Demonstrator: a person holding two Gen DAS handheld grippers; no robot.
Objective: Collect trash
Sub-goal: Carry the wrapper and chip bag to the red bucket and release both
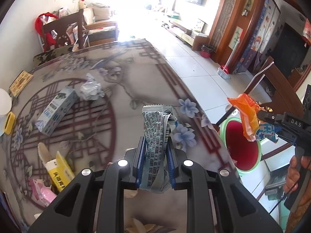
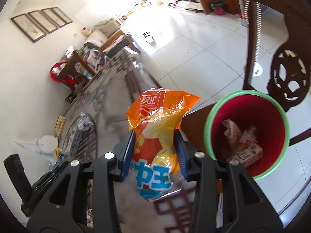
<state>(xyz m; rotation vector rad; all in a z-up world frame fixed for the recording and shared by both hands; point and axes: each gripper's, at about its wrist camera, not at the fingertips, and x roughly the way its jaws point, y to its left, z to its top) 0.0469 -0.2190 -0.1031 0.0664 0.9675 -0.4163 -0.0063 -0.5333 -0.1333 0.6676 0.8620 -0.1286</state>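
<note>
Left gripper — clamped on crumpled silver printed wrapper. Right gripper — pinching orange-yellow plastic snack bag, seemingly beside green-rimmed red bin.

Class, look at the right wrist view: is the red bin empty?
No. The red bin already holds crumpled wrappers and a small carton.

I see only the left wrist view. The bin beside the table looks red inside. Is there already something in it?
Observer: Yes. The right wrist view looks down into the bin. A small carton and a crumpled wrapper lie at the bottom.
Operator: Is it nearly full?
Observer: No. The red wall is bare well above the trash.
Operator: How does the right gripper hold the orange bag?
Observer: The right gripper pinches the orange bag at its middle, one pad on each side.
</note>
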